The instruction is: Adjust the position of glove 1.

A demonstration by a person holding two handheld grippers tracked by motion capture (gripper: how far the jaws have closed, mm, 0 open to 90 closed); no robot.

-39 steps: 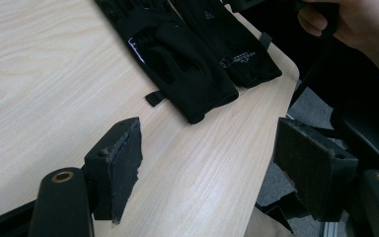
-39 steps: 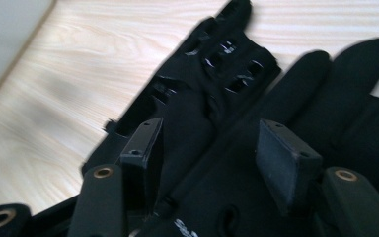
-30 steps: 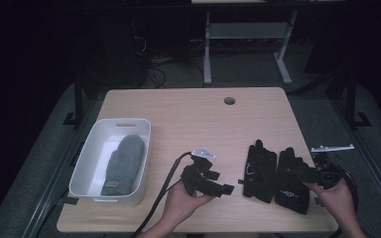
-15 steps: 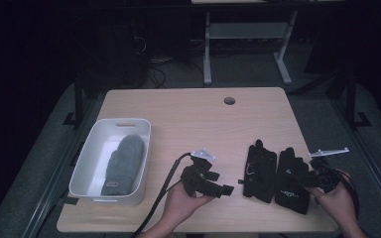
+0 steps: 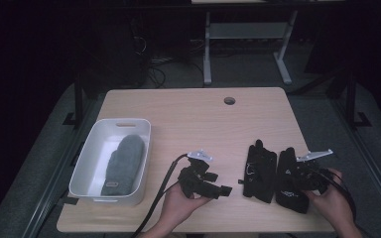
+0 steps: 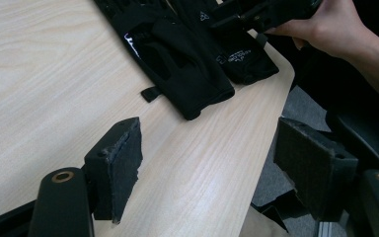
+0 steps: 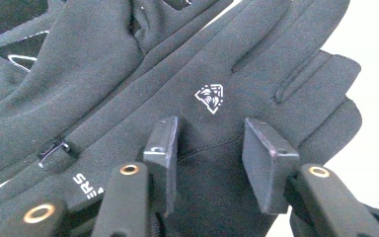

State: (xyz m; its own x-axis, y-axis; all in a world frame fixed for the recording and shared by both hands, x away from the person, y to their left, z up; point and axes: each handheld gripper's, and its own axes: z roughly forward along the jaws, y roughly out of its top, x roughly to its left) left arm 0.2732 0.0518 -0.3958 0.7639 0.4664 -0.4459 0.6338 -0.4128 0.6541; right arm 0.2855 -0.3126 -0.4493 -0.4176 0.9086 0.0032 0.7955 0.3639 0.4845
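Easily a slip or a double grab

Straddles the outer black glove (image 7: 256, 74) with the right gripper (image 7: 209, 148), fingers (image 7: 163, 148) narrowly parted and pressed onto the fabric, not closed on it. Could pinch just a thin fold and lose it on the lift; could also drag along the second glove (image 5: 259, 171), just beside it. Lies flat on the bench (image 5: 188, 114), far right of the white tub (image 5: 124, 121), toward the near edge: smooth, dark, limp, small white logo. Holds nothing in the left gripper (image 6: 217, 182), fingers wide, between tub and gloves.
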